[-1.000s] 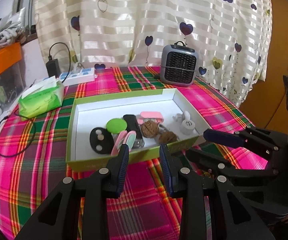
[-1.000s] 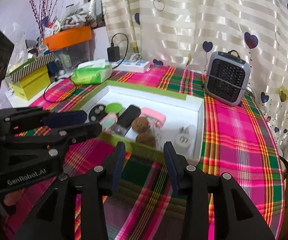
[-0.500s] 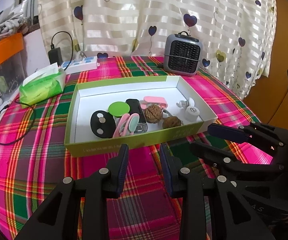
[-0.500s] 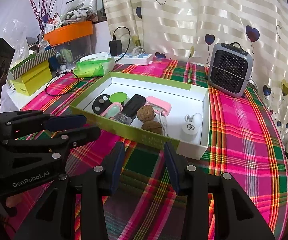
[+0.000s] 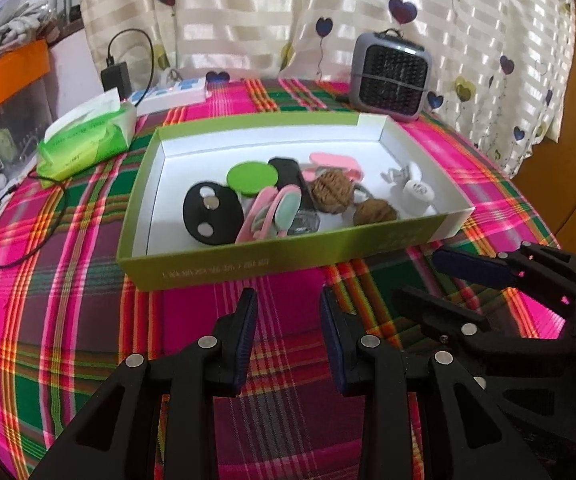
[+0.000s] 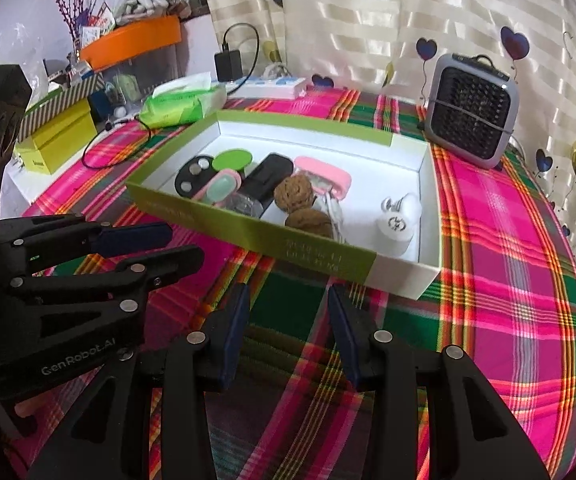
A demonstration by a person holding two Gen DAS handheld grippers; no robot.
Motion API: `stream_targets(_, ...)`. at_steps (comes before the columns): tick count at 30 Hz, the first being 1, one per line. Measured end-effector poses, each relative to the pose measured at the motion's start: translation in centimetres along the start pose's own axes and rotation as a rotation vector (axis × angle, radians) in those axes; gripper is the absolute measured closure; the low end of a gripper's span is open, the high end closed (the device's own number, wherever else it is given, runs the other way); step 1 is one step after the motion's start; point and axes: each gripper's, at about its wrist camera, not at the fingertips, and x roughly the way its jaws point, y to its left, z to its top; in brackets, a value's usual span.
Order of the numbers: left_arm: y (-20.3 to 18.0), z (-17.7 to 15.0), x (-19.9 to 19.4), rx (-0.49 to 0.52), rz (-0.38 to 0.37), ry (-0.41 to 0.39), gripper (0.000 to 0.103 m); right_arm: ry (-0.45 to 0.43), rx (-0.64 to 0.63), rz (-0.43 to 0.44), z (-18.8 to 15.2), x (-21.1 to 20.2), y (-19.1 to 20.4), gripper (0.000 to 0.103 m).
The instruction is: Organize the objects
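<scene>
The left hand-held gripper (image 5: 288, 300) hangs over the plaid-covered desk (image 5: 68, 320), its jaws partly apart with nothing but cloth between them. The right hand-held gripper (image 6: 286, 296) is beside it in the same state: jaws partly apart, empty, not touching anything.

Just ahead of both sets of fingertips lies the green box (image 5: 248, 268), a shallow tray with a white inside. Its long axis runs across the view of the left hand-held gripper, and its near long wall faces the fingertips.

Inside, nearest the left hand-held gripper, a black oval case (image 5: 212, 218) with round silver spots lies flat. Just beside it, a pink-rimmed mint mirror (image 5: 284, 210) lies with its long axis pointing away from the fingers. Two walnuts (image 5: 332, 196) sit ahead of the right hand-held gripper, close together. A white plug (image 5: 416, 196) is near the box's right end. Behind these are a green round lid (image 5: 252, 178), a black oblong case (image 5: 288, 176) whose length points away, and a pink case (image 5: 336, 162).

Beyond the box, a grey fan heater (image 5: 392, 76) stands upright at the far right, and a green tissue pack (image 5: 88, 140) lies at the far left before a striped curtain (image 5: 248, 12).
</scene>
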Motion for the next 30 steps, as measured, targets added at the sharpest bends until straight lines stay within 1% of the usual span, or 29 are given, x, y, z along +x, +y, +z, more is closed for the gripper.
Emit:
stream_targets(7, -0.3, 0.0, 0.2, 0.014, 0.031, 0.004, 0.074, 0.052, 0.015, -0.013, -0.1, 1.1, -0.4, 0.061)
stream_targets(10, -0.4, 0.0, 0.2, 0.019, 0.046, 0.006, 0.074, 0.055, 0.000, -0.023, -0.1, 1.1, 0.0, 0.058)
stream_targets(30, -0.4, 0.0, 0.3, 0.021, 0.052, 0.006, 0.074, 0.056, 0.002, -0.023, -0.2, 1.1, -0.1, 0.058)
